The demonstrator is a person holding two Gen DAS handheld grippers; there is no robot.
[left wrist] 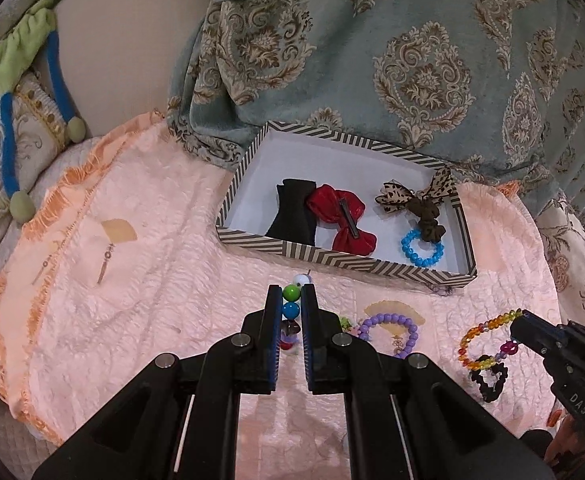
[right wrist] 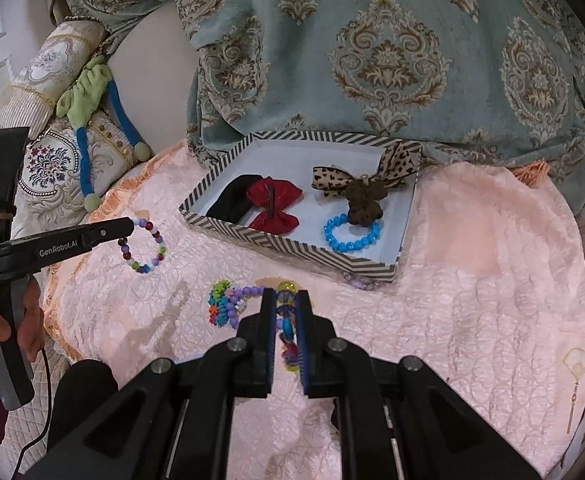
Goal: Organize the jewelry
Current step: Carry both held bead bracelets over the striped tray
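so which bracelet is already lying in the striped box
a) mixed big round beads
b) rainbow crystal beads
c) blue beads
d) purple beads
c: the blue bead bracelet lies on the floor of the striped box, just in front of the brown scrunchie; the other bracelets are outside it.

Home setting, likely a bedroom or sitting room: pink quilted cover across centre frame, damask drape along the top, embroidered cushion at left edge.

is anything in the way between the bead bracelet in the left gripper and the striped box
Nothing visible blocks it. The left gripper holds the multicolored bead bracelet over bare pink cloth; only the striped box's low near wall must be cleared.
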